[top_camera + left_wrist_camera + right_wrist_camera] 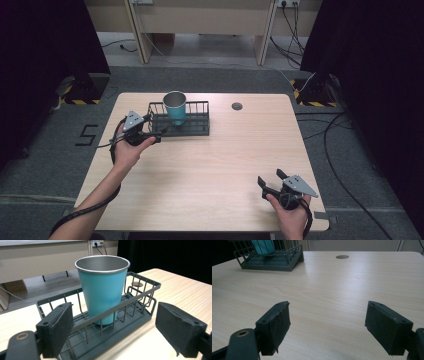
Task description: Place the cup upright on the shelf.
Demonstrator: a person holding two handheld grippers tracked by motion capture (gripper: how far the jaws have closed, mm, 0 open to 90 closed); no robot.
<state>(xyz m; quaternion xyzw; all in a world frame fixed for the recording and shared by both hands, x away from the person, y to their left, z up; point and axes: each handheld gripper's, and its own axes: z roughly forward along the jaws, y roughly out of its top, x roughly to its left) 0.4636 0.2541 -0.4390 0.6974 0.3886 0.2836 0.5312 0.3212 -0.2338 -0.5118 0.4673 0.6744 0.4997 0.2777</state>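
A teal metal cup [175, 107] stands upright in the left part of a dark wire basket [192, 129] on the far side of the wooden table [210, 160]. My left gripper [156, 133] is open at the basket's left end. In the left gripper view the cup [102, 290] and basket [130, 315] are close, and the basket's near corner lies between the jaws of the left gripper [112, 325]. My right gripper [272, 181] stands open near the front right edge with nothing between its fingers. In the right gripper view the right gripper [327, 325] faces bare table, with the basket [272, 262] far off.
A round cable hole [237, 106] sits in the table at the back right of the basket, also in the right gripper view as the hole [342, 257]. Cables [340, 150] trail on the floor to the right. A desk frame [200, 25] stands beyond the table.
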